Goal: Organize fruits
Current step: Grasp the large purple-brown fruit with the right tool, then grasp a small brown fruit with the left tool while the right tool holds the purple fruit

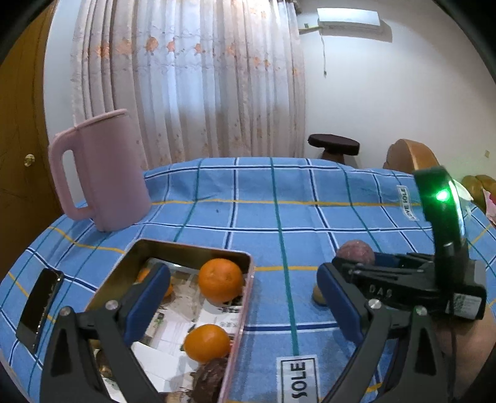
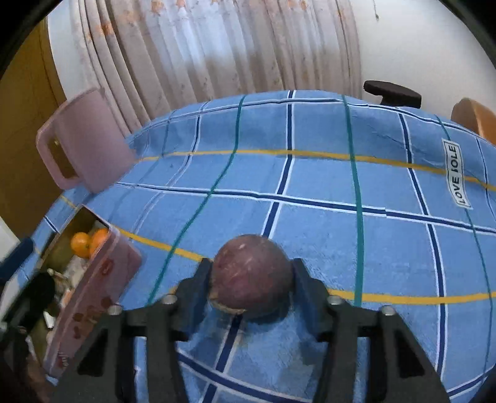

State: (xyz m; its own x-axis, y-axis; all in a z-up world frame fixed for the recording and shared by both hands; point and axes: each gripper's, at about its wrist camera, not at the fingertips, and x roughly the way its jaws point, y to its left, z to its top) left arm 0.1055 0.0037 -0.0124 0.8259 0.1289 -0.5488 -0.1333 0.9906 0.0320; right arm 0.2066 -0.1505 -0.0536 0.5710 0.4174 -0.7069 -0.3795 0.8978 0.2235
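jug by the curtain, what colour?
Pale pink plastic jug with handle, standing on the blue checked tablecloth. Clearest in the left wrist view.

White walls (image 1: pixel 387 102) w/ a sheer floral-print curtain (image 1: pixel 192 77) backlit by daylight. AC unit (image 1: pixel 348 18) hung high on the right, cord dangling below. Brown wooden door (image 1: pixel 18 148) w/ brass knob stood at left. Dark round stool (image 1: pixel 334 145) & a wooden chair back (image 1: pixel 409 156) sat beyond the table.

The left gripper (image 1: pixel 245 305) hides part of the tin's (image 1: pixel 173 245) contents.
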